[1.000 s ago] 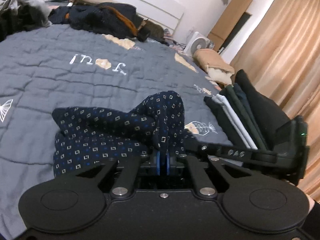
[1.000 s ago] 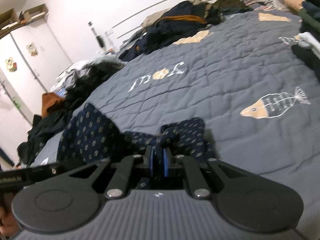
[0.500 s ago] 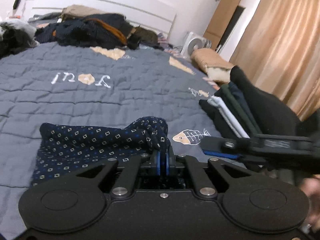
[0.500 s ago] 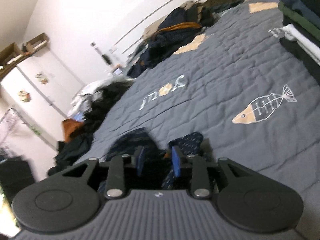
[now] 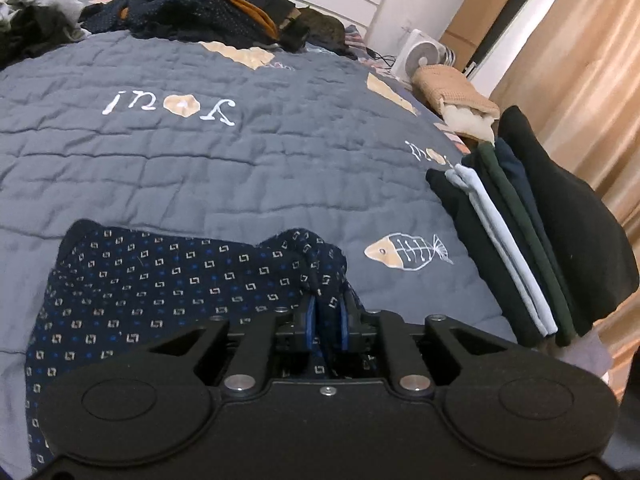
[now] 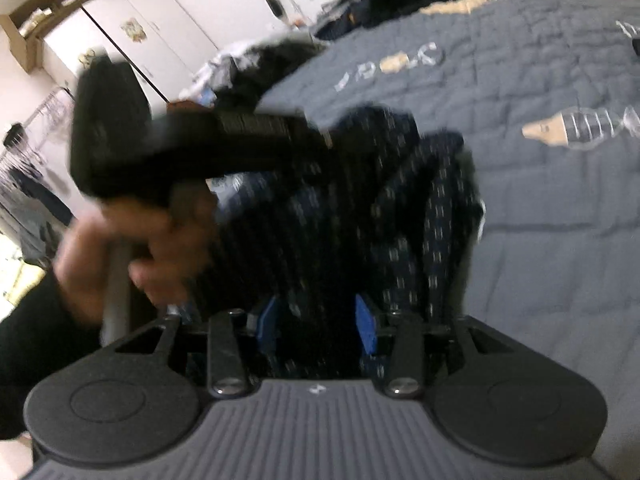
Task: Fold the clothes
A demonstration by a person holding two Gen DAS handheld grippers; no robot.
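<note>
A dark navy garment with small square dots (image 5: 168,280) lies folded on the grey quilt (image 5: 240,168). My left gripper (image 5: 326,322) is shut on a bunched corner of it at the garment's right end. In the blurred right wrist view the same garment (image 6: 420,216) rises in front of my right gripper (image 6: 316,324), which stands open, its blue pads (image 6: 365,328) wide apart with cloth lying between them. The left gripper's body and the hand holding it (image 6: 132,236) fill the left of that view.
A stack of folded clothes (image 5: 528,232) in black, pale blue and green sits at the bed's right edge. A heap of unfolded clothes (image 5: 216,8) lies by the headboard, more at the far left (image 6: 256,68). Curtains hang on the right.
My right gripper opened, let go of the garment and swung left toward the left gripper. The left gripper stays shut on the cloth, lowered closer to the quilt.
</note>
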